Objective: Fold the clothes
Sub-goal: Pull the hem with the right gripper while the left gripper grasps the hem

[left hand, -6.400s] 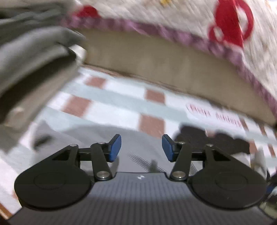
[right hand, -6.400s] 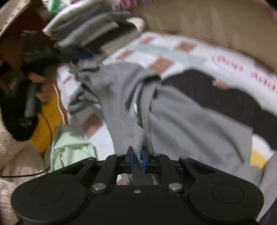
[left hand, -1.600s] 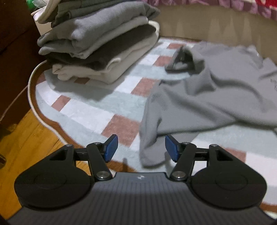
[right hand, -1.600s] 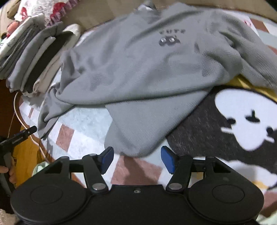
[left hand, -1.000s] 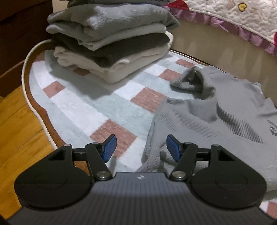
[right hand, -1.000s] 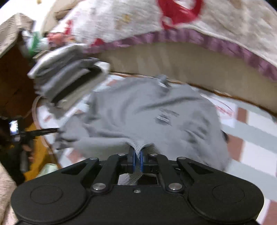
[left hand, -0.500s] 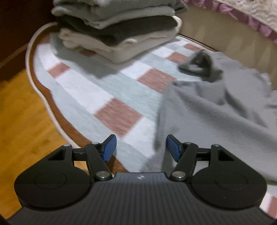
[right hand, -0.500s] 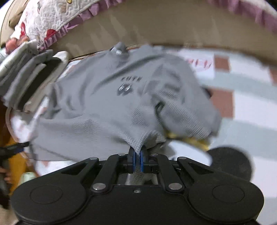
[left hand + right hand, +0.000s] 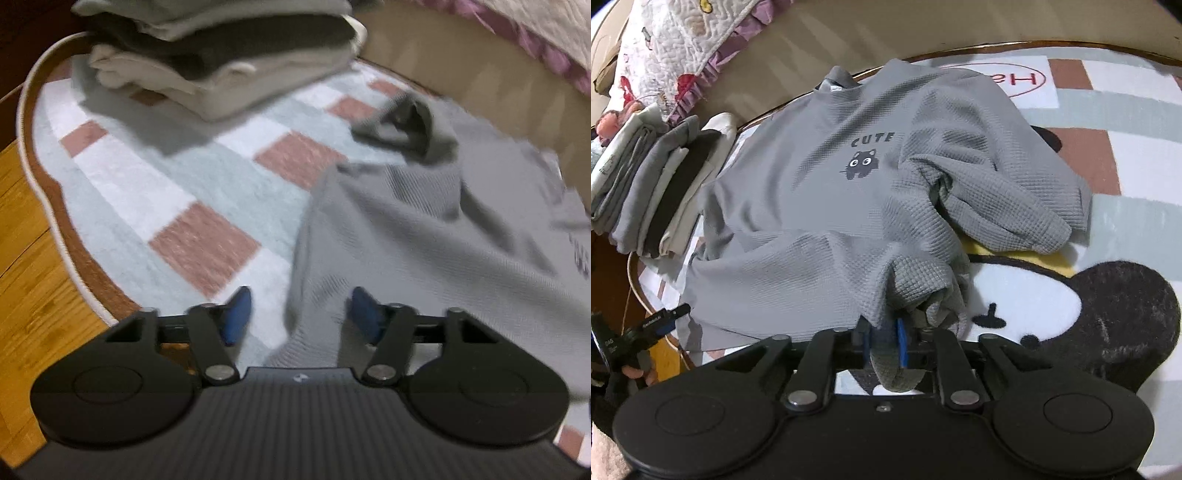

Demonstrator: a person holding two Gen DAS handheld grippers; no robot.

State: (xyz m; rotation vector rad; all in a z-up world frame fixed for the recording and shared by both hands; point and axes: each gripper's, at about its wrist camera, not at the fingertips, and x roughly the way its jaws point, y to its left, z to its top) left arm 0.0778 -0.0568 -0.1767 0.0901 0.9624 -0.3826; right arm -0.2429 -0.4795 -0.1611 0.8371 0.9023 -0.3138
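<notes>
Left gripper [image 9: 297, 314] closing around shirt [image 9: 424, 236] hem; right gripper [image 9: 881, 343] easing open, cloth between fingers

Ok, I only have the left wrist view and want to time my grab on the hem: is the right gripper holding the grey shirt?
Observer: A bunched fold of the grey shirt sits in the right gripper, whose jaws are opening.
Operator: Which side faces up?
Observer: The front; the CUTE print shows above a small dark critter.
Operator: And the far sleeve?
Observer: That sleeve lies rumpled, its cuff on the rug.
</notes>
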